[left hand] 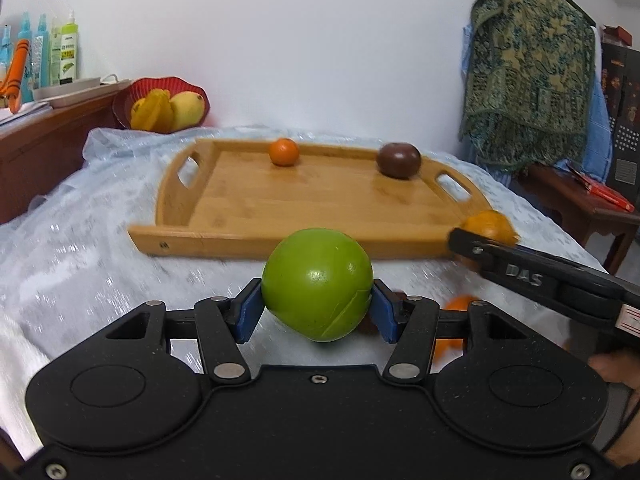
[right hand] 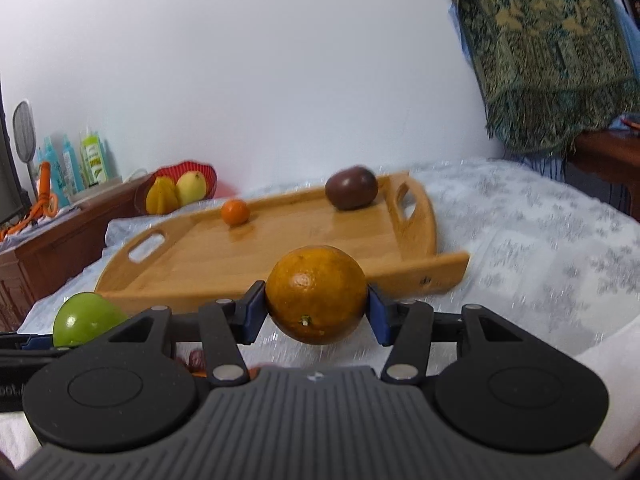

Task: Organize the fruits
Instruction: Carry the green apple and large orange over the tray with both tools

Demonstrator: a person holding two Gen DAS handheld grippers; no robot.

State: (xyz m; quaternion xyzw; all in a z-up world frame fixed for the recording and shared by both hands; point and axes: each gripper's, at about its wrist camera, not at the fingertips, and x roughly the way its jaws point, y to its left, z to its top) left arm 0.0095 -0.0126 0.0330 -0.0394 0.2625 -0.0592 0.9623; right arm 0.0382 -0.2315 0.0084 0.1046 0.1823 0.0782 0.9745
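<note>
Left wrist view, from left to right: bottles (left hand: 66,50) stand on a wooden cabinet (left hand: 44,140); beside them a red bowl (left hand: 160,86) holds yellow fruit (left hand: 168,110). On the pale patterned cloth (left hand: 80,220) lies a wooden tray (left hand: 240,204), and on its far side sit a small orange (left hand: 284,152) and, further right, a dark purple fruit (left hand: 399,160). In the foreground the left gripper (left hand: 317,306) pinches a green apple (left hand: 317,284) between its blue pads (left hand: 249,308), just short of the tray's near rim. At the right edge the right gripper (left hand: 484,236) reaches toward the tray's near right corner with a large orange (left hand: 490,226) in it; blur hides the contact there. A green patterned fabric (left hand: 528,68) hangs against the wall.

Right wrist view, from left to right: the green apple (right hand: 90,318) shows at the lower left, the tray (right hand: 280,248) lies ahead, and the right gripper (right hand: 316,308) clamps the large orange (right hand: 316,294) between its pads (right hand: 378,314), above the cloth (right hand: 540,260) and near the tray's front rim.
</note>
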